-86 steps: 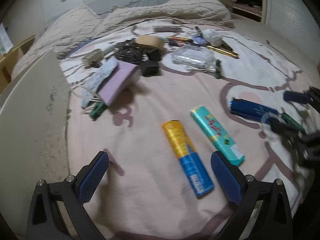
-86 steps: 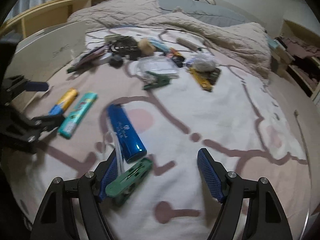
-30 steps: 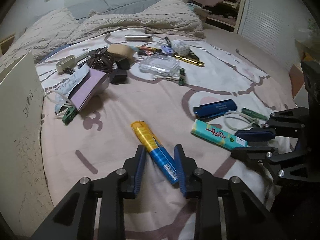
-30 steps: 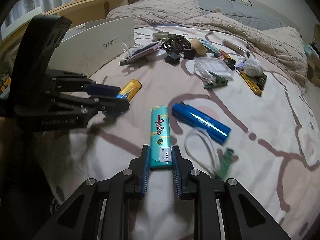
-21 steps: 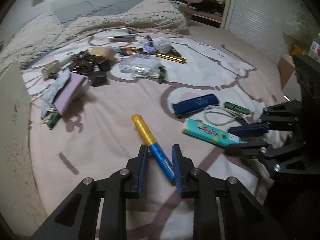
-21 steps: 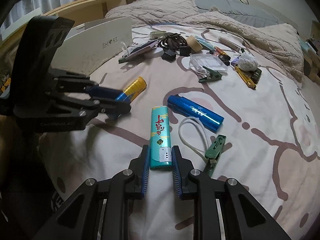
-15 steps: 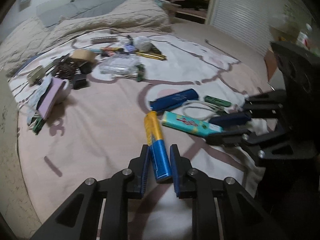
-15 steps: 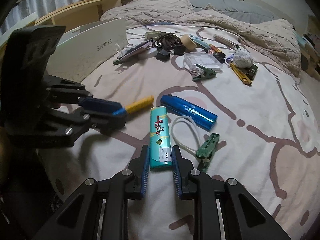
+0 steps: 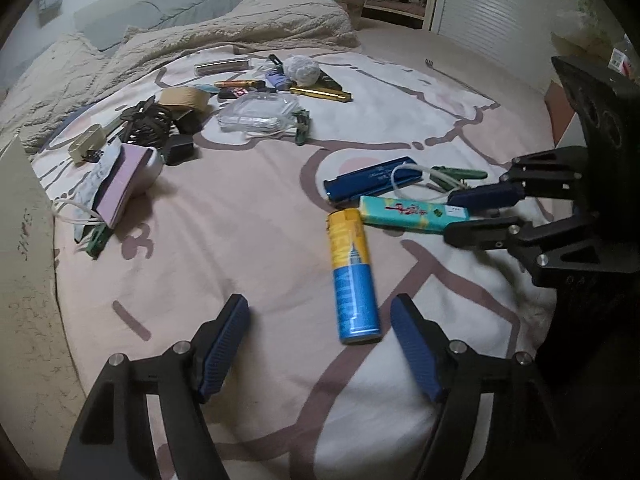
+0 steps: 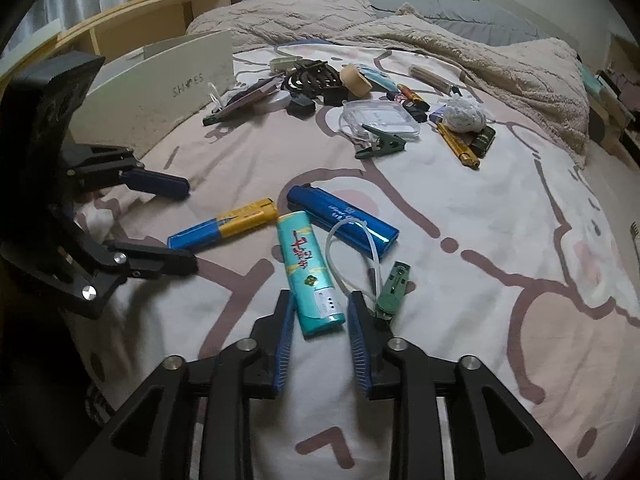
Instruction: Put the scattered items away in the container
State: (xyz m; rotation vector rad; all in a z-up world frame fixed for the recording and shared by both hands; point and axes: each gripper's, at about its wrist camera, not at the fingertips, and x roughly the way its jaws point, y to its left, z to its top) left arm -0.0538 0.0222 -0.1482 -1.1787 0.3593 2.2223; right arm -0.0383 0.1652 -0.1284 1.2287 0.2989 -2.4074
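Note:
A yellow-and-blue tube (image 9: 354,276) lies on the bedsheet between the fingers of my left gripper (image 9: 320,312). Its jaws are opening and the pads stand clear of the tube. A teal flat pack (image 10: 308,272) lies between the fingers of my right gripper (image 10: 320,304). Those jaws are opening too, with a small gap on each side of the pack. The tube's yellow end almost meets the pack. A dark blue case (image 10: 342,220), a white cord loop (image 10: 348,232) and a green clip (image 10: 394,284) lie beside them. The white shoe box (image 10: 160,92) stands at the left.
A heap of small items lies farther up the bed: a clear plastic case (image 9: 256,114), black cables (image 9: 148,124), a tape roll (image 9: 184,98), a gold pen (image 9: 320,94) and a pink notebook (image 9: 124,184). A beige blanket (image 9: 240,28) bounds the far side.
Both grippers were shut, the left on the tube and the right on the teal pack. The left swung the tube over beside the pack. Both have now opened and the items rest on the sheet.

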